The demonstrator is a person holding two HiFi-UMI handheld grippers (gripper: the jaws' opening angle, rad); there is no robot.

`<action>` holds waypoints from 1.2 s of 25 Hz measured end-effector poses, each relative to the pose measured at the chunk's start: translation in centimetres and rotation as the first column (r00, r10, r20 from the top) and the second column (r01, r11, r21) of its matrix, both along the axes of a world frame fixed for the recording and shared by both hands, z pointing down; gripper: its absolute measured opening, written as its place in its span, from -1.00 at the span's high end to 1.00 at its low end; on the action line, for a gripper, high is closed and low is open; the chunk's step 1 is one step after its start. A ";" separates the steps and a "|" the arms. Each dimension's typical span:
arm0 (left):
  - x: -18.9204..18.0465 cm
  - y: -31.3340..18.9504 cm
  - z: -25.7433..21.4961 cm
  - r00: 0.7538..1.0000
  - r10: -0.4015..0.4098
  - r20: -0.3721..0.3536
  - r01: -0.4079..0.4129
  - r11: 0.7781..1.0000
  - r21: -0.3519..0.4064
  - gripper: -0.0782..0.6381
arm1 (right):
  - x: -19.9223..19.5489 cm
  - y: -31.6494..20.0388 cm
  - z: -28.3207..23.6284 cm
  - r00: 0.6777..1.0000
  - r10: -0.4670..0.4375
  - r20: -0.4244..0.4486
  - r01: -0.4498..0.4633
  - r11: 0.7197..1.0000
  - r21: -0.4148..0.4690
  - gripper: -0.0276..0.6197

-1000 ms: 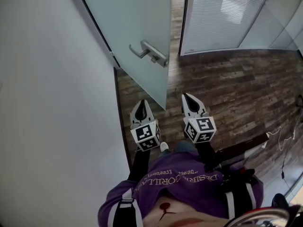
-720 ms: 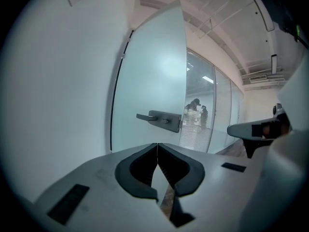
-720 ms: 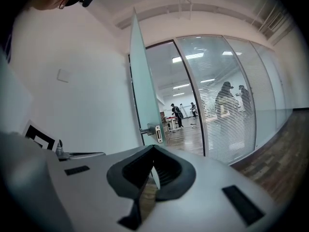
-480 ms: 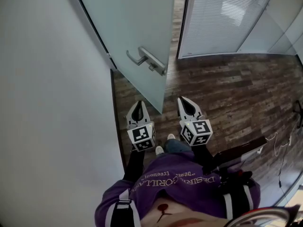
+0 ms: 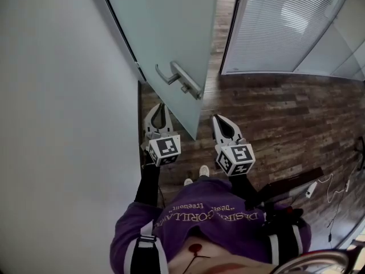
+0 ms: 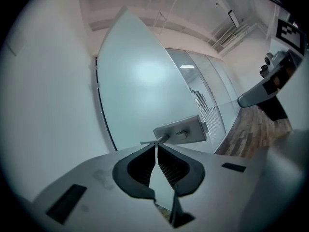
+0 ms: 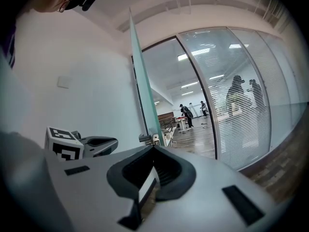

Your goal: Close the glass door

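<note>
Glass door [image 5: 165, 27] stands ajar ahead of me, angled off the white wall [image 5: 57, 124], its metal handle [image 5: 182, 80] just above my left gripper [image 5: 158, 108]. That gripper is clenched on nothing. My right gripper [image 5: 218, 120], near the door's free edge, is likewise closed and empty.

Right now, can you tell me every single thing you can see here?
glass door: one, frosted pale green, ajar, ahead of both grippers
door handle: one, silver lever, on the door's near face
wall: one, white, left of the door
wooden floor: one, dark brown planks, right of the door
glass partition with blinds: one, white slats, beyond the floor
distant people: at least two, dark clothes, beyond the doorway
shoes: two, white, on the floor
sweatshirt: one, purple, bottom of head view
left gripper: one, white and black, shut, near the door handle
right gripper: one, white and black, shut, by the door's free edge
</note>
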State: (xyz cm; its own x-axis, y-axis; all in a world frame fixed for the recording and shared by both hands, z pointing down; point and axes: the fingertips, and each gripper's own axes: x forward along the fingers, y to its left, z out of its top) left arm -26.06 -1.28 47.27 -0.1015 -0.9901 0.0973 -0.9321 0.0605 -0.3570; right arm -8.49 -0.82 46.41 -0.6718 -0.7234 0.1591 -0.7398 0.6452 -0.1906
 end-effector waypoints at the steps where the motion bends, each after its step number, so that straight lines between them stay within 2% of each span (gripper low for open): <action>1: -0.3 -0.5 -0.4 1.000 0.000 0.031 0.000 1.000 0.006 0.77 | -0.2 -0.1 0.0 1.000 -0.009 -0.001 0.009 1.000 0.000 0.95; 3: -0.7 -1.6 -1.1 0.993 0.012 0.118 -0.014 1.000 0.012 0.77 | -0.3 -0.2 -0.1 1.000 -0.025 0.000 0.025 1.000 0.000 0.95; 7: -1.3 -3.8 -1.9 0.956 0.040 0.290 -0.039 0.999 -0.009 0.77 | -0.7 -0.2 -0.3 0.998 -0.061 0.005 0.061 0.998 -0.004 0.95; 13: -2.4 -6.6 -1.5 0.947 0.046 0.318 -0.036 0.999 -0.035 0.77 | -2.8 -0.4 -1.0 0.988 -0.154 -0.012 0.154 0.988 0.033 0.95; 18: -3.4 -8.2 -0.6 0.905 0.119 0.408 -0.084 0.991 -0.102 0.75 | -4.1 -1.2 -1.6 0.973 -0.227 -0.040 0.230 0.969 0.087 0.95; 21: -3.4 -8.9 0.4 0.872 0.188 0.452 -0.121 0.978 -0.172 0.59 | -4.5 -1.4 -1.6 0.965 -0.256 -0.055 0.260 0.960 0.103 0.95; 23: -3.4 -9.2 1.0 0.840 0.237 0.487 -0.143 0.964 -0.223 0.51 | -5.0 -1.5 -1.7 0.960 -0.271 -0.071 0.277 0.954 0.111 0.95; 25: -3.4 -9.4 2.0 0.797 0.296 0.526 -0.165 0.945 -0.282 0.41 | -5.8 -1.3 -1.8 0.956 -0.288 -0.061 0.293 0.949 0.118 0.95; 30: -3.2 -10.3 3.9 0.651 0.433 0.623 -0.189 0.888 -0.420 0.26 | -7.4 -1.3 -2.8 0.958 -0.282 -0.052 0.287 0.950 0.120 0.95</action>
State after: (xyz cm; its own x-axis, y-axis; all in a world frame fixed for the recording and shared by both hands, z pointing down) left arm -29.28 -11.61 51.15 0.0497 -0.9078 0.4165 -0.3564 -0.4057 -0.8417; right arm -15.88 -2.09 43.61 -0.8485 -0.5186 0.1056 -0.5267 0.8469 -0.0729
